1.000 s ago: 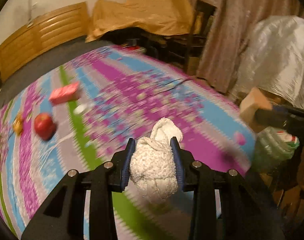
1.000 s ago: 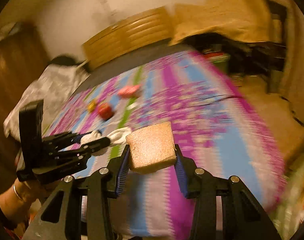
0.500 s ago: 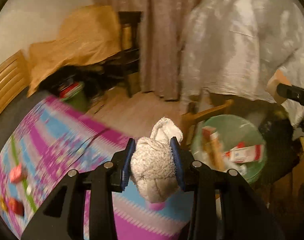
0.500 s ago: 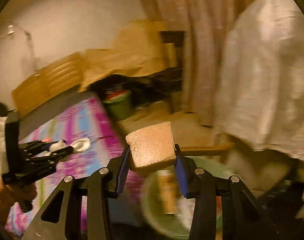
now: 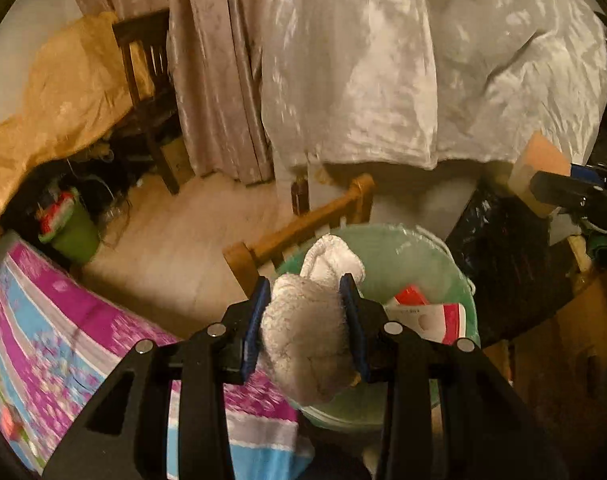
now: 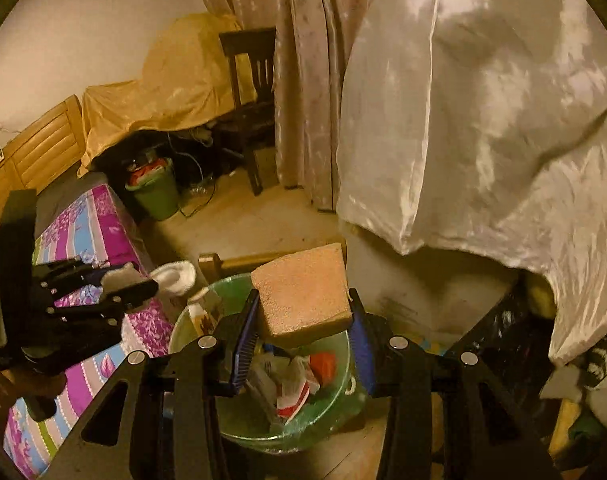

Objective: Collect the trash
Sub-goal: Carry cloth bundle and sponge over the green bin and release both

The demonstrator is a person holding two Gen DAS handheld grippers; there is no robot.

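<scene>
My left gripper (image 5: pixel 305 320) is shut on a crumpled white towel (image 5: pixel 307 340), held above the near rim of a green trash bin (image 5: pixel 407 256) lined with plastic. Red and white packaging (image 5: pixel 427 312) lies inside the bin. In the right wrist view my right gripper (image 6: pixel 303 322) is shut on a tan sponge block (image 6: pixel 303 292), directly over the same trash bin (image 6: pixel 339 396). The left gripper (image 6: pixel 143 280) with the towel (image 6: pixel 171 276) shows at the left there. The sponge (image 5: pixel 537 168) in the right gripper appears at the right edge of the left wrist view.
A bed with a purple, blue and white striped cover (image 5: pixel 43 344) lies left of the bin. A wooden bed-frame corner (image 5: pixel 303 224) stands by the bin. A large white draped sheet (image 6: pixel 483 120), curtains (image 5: pixel 215 68), a dark chair (image 6: pixel 251 92) and a second green bucket (image 6: pixel 155 192) stand behind.
Both grippers swung from over the bed to the green bin beside it, carrying the towel and the sponge. Neither grip changed.
</scene>
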